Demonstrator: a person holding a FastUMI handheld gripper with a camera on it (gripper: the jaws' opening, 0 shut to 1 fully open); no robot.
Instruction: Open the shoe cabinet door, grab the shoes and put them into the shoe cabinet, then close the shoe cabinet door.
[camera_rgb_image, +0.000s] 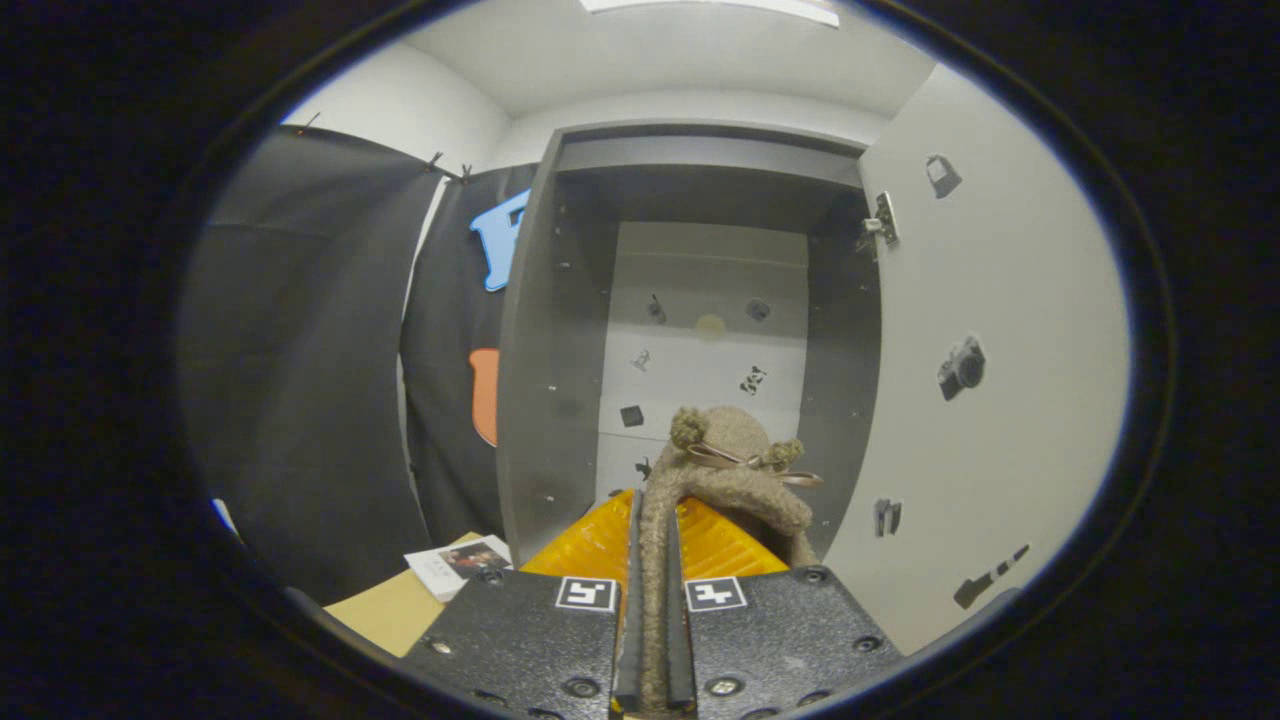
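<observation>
A fuzzy brown slipper with two pom-poms and a ribbon bow hangs from my gripper, whose two fingers press on its plush rim from both sides. Straight ahead stands the grey shoe cabinet. Its inside is dark at the sides, with a pale back panel carrying small stickers. The cabinet door is swung open to the right of the slipper, its pale inner face dotted with stickers and a hinge near its top. The slipper is held up in front of the cabinet opening.
Black cloth walls hang to the left of the cabinet. A booklet lies on a tan surface below left of the fingers. The open door stands close on the right.
</observation>
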